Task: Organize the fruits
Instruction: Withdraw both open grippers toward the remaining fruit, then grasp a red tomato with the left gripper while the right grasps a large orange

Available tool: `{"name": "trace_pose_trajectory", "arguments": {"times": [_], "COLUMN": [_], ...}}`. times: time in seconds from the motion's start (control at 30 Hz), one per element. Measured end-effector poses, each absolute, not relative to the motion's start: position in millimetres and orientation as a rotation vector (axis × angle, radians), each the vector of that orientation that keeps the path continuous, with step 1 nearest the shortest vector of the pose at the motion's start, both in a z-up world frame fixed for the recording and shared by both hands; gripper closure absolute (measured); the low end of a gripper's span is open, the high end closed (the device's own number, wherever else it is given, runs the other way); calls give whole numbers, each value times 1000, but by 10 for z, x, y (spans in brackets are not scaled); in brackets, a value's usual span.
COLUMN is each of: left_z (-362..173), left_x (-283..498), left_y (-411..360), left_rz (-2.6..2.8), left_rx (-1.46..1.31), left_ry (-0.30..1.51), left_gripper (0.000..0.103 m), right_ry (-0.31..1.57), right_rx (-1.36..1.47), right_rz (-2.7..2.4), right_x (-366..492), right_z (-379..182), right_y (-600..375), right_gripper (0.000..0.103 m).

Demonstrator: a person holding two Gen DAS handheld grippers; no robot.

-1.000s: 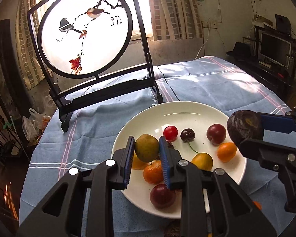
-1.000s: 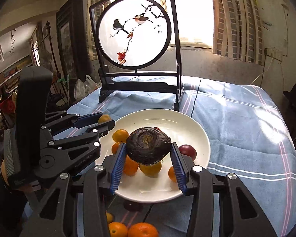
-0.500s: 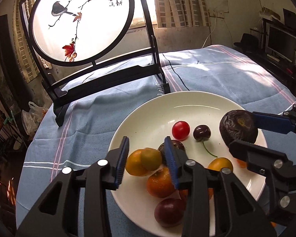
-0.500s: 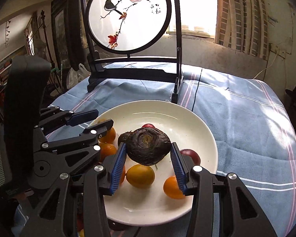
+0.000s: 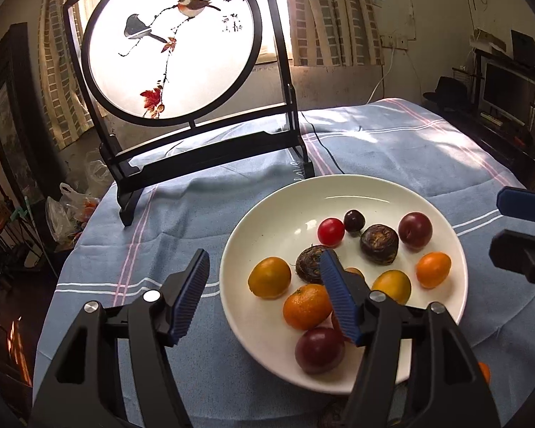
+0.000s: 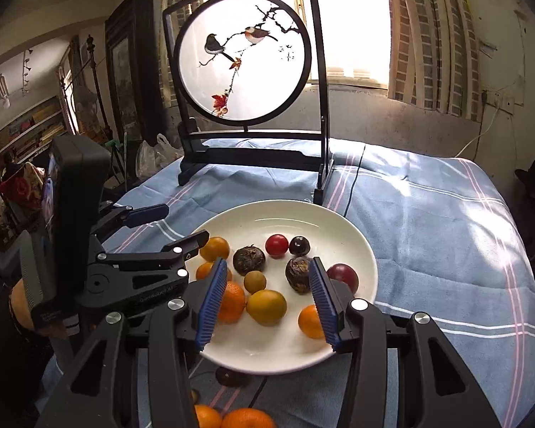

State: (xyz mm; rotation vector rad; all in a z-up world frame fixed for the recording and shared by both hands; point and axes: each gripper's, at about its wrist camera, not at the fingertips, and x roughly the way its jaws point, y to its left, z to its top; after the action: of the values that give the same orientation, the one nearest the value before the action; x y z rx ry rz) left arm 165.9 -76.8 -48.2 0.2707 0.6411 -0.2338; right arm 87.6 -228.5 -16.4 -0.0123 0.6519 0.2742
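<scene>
A white plate (image 5: 285, 203) (image 6: 353, 235) on the blue tablecloth holds several fruits. Two dark wrinkled fruits (image 5: 378, 243) (image 6: 297, 274) lie near its middle, with a red cherry tomato (image 5: 330, 231), a dark cherry (image 5: 354, 220), plums, oranges and a small greenish-brown fruit (image 6: 255, 281). My left gripper (image 5: 264, 296) is open and empty above the plate's near left rim. My right gripper (image 6: 265, 299) is open and empty above the plate's near side, its fingers (image 5: 524, 203) showing at the right edge of the left wrist view.
A black-framed round bird screen (image 5: 182, 53) (image 6: 246, 71) stands behind the plate, with a black cable (image 5: 324, 149) beside it. Loose oranges (image 6: 246, 419) lie on the cloth in front of the plate. A television (image 5: 506, 92) stands at the far right.
My left gripper opened, let go of the greenish-brown fruit on the plate and drew back. My right gripper opened and left the dark wrinkled fruit on the plate.
</scene>
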Motion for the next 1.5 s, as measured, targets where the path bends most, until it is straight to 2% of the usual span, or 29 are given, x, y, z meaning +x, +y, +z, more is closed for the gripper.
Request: {"name": "trace_pose_trajectory", "arguments": {"times": [0.27,0.53,0.8,0.83,0.97,1.0,1.07,1.13,1.17,1.23,1.5], "left_z": [-512,-1015,-1267,-1274,-1298,-1305,-1332,-1361,-1355,-1336,-1037], "left_x": [1002,520,530,554,670,687,699,706,701,702,536], "left_y": [-447,-309,-457,-482,-579,-612,-672,-729,-750,-762,-638], "left_rz": [-290,-437,-558,-566,-613,-626,-655,-671,-682,-689,-674], "left_rx": [295,364,385,379,347,346,348,352,351,342,313], "left_ry": [650,796,863,867,894,901,911,918,913,918,842], "left_gripper": [34,33,33,33,34,35,47,54,63,73,73], "right_ry": [734,893,916,919,915,912,911,910,911,909,852], "right_rx": [-191,-258,-244,-240,-220,-213,-200,-183,-180,-171,-146], "right_rz": [341,293,377,389,396,394,393,389,388,379,376], "right_x": [100,139,277,281,255,239,212,197,195,190,76], "right_z": [-482,-1058,-1134,-1141,-1128,-1118,-1103,-1089,-1087,-1086,-879], "right_y": [-2133,-2259,-2157,-2151,-2182,-2199,-2238,-2278,-2294,-2318,-2319], "right_gripper": [52,51,51,58,59,60,60,60,60,60,60]}}
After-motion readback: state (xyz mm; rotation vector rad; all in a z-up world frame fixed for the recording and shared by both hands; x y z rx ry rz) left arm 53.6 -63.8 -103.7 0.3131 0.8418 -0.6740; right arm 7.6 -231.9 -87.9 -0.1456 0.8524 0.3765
